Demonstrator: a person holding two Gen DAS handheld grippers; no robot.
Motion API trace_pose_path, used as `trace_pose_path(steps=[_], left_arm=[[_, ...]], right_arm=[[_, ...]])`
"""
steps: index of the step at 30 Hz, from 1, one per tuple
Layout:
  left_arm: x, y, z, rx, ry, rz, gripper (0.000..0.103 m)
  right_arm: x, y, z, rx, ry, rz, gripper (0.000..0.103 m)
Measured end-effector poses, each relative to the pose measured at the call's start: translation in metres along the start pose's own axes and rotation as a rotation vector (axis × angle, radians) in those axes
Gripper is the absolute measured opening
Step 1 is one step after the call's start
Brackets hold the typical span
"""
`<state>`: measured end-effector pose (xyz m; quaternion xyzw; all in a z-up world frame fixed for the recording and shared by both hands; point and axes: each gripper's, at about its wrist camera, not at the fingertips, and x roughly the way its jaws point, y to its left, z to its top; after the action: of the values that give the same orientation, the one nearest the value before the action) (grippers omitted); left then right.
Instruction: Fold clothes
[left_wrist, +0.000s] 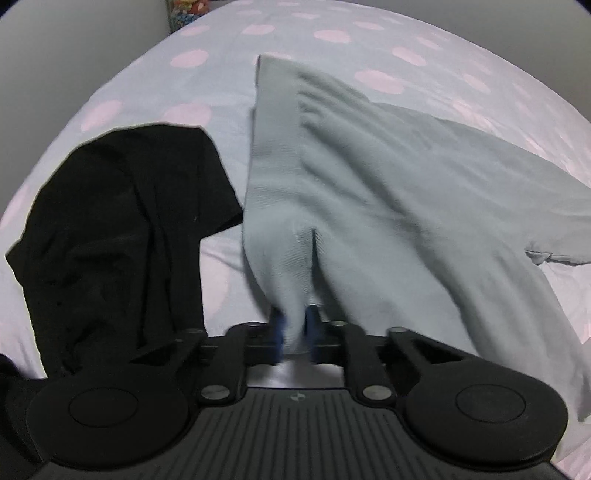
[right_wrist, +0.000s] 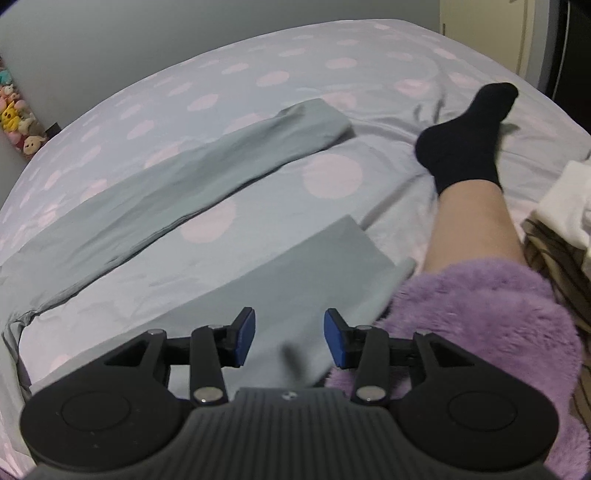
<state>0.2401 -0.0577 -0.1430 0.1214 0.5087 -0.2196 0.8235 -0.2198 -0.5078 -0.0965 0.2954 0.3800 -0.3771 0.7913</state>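
In the left wrist view, your left gripper (left_wrist: 295, 332) has its blue fingers (left_wrist: 277, 328) pinched on a bunch of the pale grey-green garment (left_wrist: 369, 192), which looks like leggings: the wide ribbed waistband runs up toward 12 o'clock, and the rest spreads toward 3 o'clock across the bed (left_wrist: 221, 74). The cloth is a thin, stretchy knit that gathers into soft ridges where it is pulled, so I judge it will slip if you tug fast; keep the pinch firm and draw gently until the band lies straight. A black garment (left_wrist: 122, 229), matte and crumpled, lies at 9 o'clock just beside the grey one, and you should keep your fold clear of it. The bed sheet is smooth lilac-grey with pale pink dots. In the right wrist view, your right gripper (right_wrist: 289, 338) has its fingers spread, with nothing pressed between the pads, hovering over one flat leg of the same garment (right_wrist: 303, 273), while the other leg stretches toward 11 o'clock. Take the hem squarely across its width, I suggest, so that both legs can be laid together without a twist. At 2 o'clock a person's leg in a black sock (right_wrist: 469, 136) rests on the bed, and a fluffy purple sleeve or robe (right_wrist: 480, 325) sits at 4 o'clock, near the cloth's edge.
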Motion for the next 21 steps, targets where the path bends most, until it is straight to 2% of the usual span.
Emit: trace_pose_path(steps=[4, 6, 10, 13, 18, 21], left_arm=[[-0.028, -0.002, 0.010, 0.036, 0.000, 0.030, 0.004], [-0.048, 0.002, 0.016, 0.075, 0.000, 0.071, 0.004], [-0.072, 0.019, 0.023, 0.135, 0.057, 0.179, 0.003], [-0.068, 0.026, 0.018, 0.167, 0.123, 0.232, 0.004], [-0.048, 0.022, 0.007, 0.179, 0.135, 0.248, 0.005], [-0.041, 0.024, 0.002, 0.173, 0.117, 0.253, 0.012]], right_arm=[[0.002, 0.002, -0.001, -0.026, 0.006, -0.002, 0.046], [0.004, 0.005, -0.001, -0.040, 0.008, 0.004, 0.046], [0.009, 0.011, -0.004, -0.054, 0.016, 0.017, 0.046], [0.013, 0.012, -0.003, -0.067, 0.019, 0.008, 0.046], [0.009, 0.006, 0.008, -0.095, -0.008, -0.026, 0.047], [0.004, -0.007, 0.025, -0.118, -0.039, -0.084, 0.050]])
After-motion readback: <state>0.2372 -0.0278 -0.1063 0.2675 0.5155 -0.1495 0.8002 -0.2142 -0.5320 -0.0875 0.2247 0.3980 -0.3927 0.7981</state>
